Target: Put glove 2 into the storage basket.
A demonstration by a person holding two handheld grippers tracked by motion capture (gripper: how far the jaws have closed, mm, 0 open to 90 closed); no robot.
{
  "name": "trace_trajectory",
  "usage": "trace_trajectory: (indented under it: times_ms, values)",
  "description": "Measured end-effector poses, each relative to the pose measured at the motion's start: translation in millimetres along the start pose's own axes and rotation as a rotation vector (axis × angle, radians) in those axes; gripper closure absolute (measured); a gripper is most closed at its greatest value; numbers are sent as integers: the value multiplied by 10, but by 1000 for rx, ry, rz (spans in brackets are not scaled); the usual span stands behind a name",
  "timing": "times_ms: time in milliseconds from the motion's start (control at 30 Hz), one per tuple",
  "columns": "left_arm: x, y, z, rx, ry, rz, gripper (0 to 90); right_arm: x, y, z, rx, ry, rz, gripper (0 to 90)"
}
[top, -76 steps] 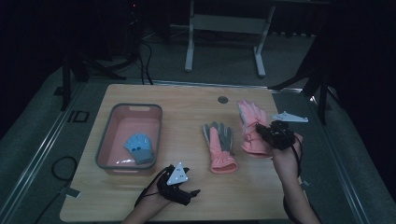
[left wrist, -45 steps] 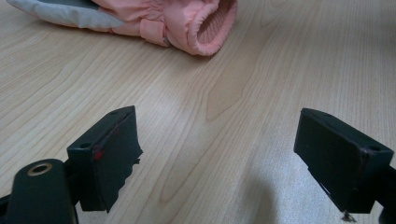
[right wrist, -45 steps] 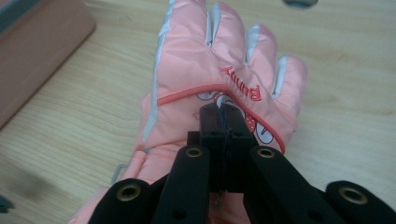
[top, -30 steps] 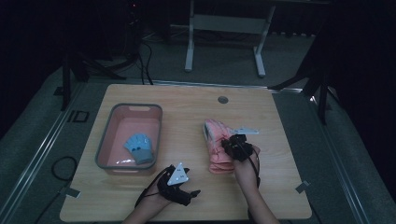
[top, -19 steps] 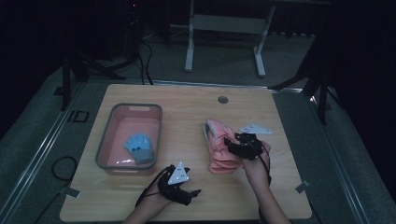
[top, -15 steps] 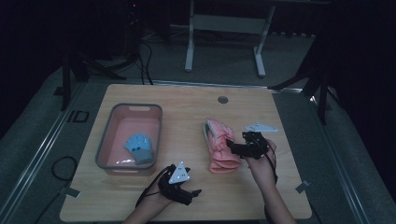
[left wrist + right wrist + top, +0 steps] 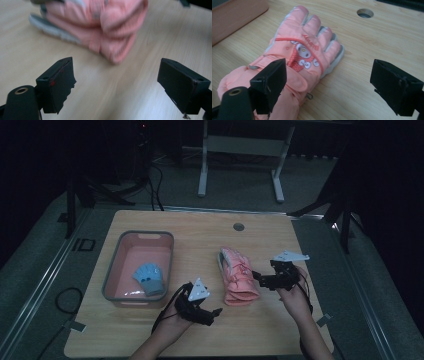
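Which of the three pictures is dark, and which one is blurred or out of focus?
High view: dim overall, the surroundings nearly black, the table faintly lit. Left gripper view: bright, but the pink gloves and wood are smeared with blur. Right gripper view: bright and sharp, the glove's cartoon print clear.

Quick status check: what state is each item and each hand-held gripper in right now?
Pink gloves: stacked one on the other, flat on the table, not gripped.
Blue glove: lying inside the pink bin.
Pink bin: upright on the table, holding the blue glove.
Left hand-held gripper: open, empty, near the gloves' cuff end.
Right hand-held gripper: open, empty, beside the gloves.
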State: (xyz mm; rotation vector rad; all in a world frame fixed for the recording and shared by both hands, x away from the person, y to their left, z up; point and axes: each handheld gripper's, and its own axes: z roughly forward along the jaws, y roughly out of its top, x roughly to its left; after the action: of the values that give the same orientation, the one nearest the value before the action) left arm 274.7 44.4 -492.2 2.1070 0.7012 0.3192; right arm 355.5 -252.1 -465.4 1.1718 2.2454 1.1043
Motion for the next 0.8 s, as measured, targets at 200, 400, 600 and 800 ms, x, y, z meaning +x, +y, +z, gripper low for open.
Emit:
trace_trajectory:
  times_ms: [200,400,600,800]
  values:
    - [64,486,110,-38,20,31,157,-88,-13,-32,-7,56,45,104]
    - [234,886,417,-59,30,27,562,-165,2,-3,42,52,25,567]
    - [296,897,782,70,117,32,736,-121,73,122,33,75,42,707]
    - [331,714,856,117,128,-43,639,3,37,382,76,83,55,542]
